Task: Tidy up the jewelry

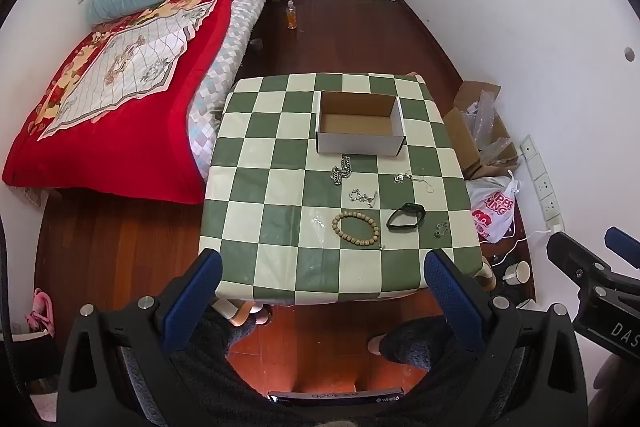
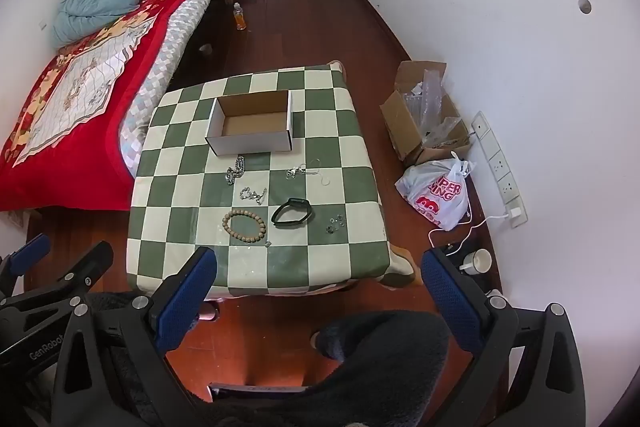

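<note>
Landmark: open white cardboard box with brown inside (image 1: 359,123), nothing in it, sitting on the far half of the green-and-cream checked tablecloth (image 1: 280,259). All jewelry lies loose on the cloth on the near side of the box, none loaded yet.

Left to right, relative to box:
- Heavy silver link chain, bunched (image 1: 340,171), just beside the box's near-left corner. Dense and limp, and it will sag and slide. Pinch the middle of the pile, not a single link.
- Thin silver bracelet with clasp (image 1: 363,196), nearer than the chain. Light and floppy, lies flat, so hard to get under.
- Ring of round tan wooden beads (image 1: 355,223), well nearer than the box, below its centre. Probably elastic-strung, light and grippy. Easiest pick: clamp across one bead section.
- Fine silver necklace with small pendant (image 1: 412,178), near the box's near-right corner. Very thin and tangle-prone. Grab the pendant cluster.
- Black rubbery wristband loop (image 1: 406,217), nearer than the necklace. Springy, holds its shape. Pinch one side of the strap.
- Small silver earrings or rings (image 1: 441,228), farthest right, near the cloth edge. Tiny and slippery, highest drop risk; the detail is too small to tell the type.

Left gripper (image 1: 322,289): jaws spread wide, holding nothing, off the near table edge. Right gripper (image 2: 318,287): same, spread wide, nothing in it, short of the near edge.
</note>
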{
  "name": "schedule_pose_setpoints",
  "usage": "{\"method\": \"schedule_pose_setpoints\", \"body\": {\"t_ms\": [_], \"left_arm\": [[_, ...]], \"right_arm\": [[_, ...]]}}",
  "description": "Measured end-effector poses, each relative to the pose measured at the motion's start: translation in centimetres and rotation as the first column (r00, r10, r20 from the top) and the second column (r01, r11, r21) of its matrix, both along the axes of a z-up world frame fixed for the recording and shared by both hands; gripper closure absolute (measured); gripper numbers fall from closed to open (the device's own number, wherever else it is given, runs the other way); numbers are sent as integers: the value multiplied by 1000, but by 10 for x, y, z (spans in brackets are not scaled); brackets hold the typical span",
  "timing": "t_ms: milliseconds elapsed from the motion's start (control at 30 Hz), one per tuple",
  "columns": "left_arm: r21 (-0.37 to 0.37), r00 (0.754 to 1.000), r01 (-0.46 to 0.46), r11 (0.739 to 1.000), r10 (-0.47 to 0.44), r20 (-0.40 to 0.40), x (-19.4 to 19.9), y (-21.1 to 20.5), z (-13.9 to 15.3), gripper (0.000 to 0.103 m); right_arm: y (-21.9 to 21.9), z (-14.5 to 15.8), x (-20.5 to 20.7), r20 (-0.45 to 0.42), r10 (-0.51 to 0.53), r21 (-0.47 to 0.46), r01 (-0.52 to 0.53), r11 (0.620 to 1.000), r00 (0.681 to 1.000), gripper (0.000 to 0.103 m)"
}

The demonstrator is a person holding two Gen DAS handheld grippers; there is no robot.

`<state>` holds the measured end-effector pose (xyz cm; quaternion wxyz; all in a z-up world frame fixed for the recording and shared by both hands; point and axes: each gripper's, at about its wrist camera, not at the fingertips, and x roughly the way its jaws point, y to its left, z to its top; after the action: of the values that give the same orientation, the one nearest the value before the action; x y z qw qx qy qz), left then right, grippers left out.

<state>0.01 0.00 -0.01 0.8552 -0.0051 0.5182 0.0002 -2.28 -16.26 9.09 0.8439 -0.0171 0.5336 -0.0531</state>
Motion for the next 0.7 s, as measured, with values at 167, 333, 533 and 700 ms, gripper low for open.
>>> {"method": "schedule_pose_setpoints", "body": {"t_ms": [167,333,533,700], "left_arm": [[-4,1000,0,1000,0,3,0,0,0,0],[-6,1000,1,1000,-1,4,0,0,0,0],[-8,1000,1,1000,0,5,0,0,0,0],[-6,1000,0,1000,0,5,0,0,0,0]], "right_arm": [[1,0,0,0,-2,-3,2,1000,1000,0],[2,0,0,1,-3,-8,3,1000,1000,0],[1,1,0,1,0,-10,0,1000,1000,0],[1,2,0,2,0,-11,0,1000,1000,0]]}}
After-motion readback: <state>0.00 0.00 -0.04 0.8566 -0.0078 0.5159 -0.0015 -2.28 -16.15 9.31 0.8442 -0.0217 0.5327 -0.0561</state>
